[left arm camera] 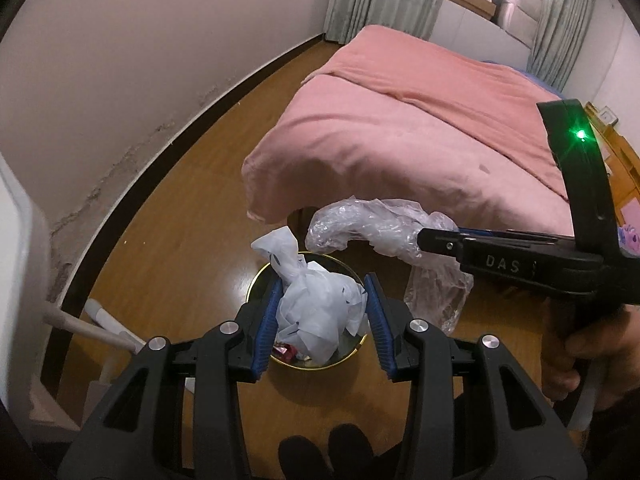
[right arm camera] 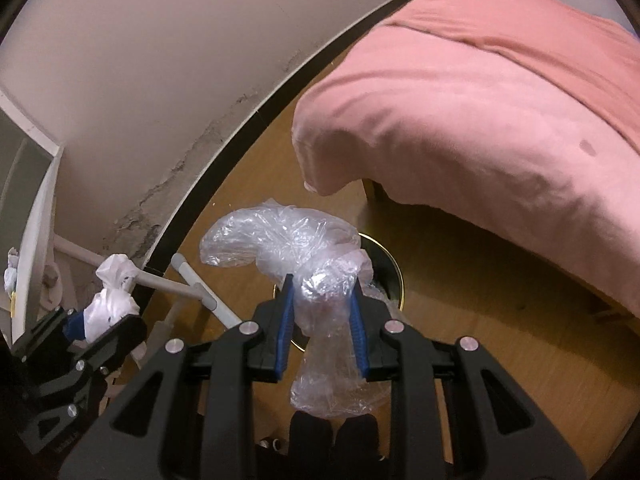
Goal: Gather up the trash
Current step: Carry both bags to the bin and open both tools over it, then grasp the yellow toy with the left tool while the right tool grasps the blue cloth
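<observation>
My left gripper (left arm camera: 320, 300) is shut on a crumpled white tissue wad (left arm camera: 316, 312) and holds it right above a round gold-rimmed trash bin (left arm camera: 256, 280) on the wooden floor. Some wrappers lie inside the bin. My right gripper (right arm camera: 322, 292) is shut on a crumpled clear plastic bag (right arm camera: 280, 236) and holds it over the same bin (right arm camera: 394, 276). In the left wrist view the right gripper (left arm camera: 424, 240) comes in from the right with the plastic bag (left arm camera: 372, 224). In the right wrist view the left gripper (right arm camera: 96, 320) with the tissue wad (right arm camera: 112, 300) is at the lower left.
A bed with a pink blanket (left arm camera: 400, 128) stands just behind the bin, its corner overhanging close to it. A wall with a dark baseboard (left arm camera: 160, 168) runs on the left. A white rod-like stand (right arm camera: 192, 280) lies on the floor left of the bin.
</observation>
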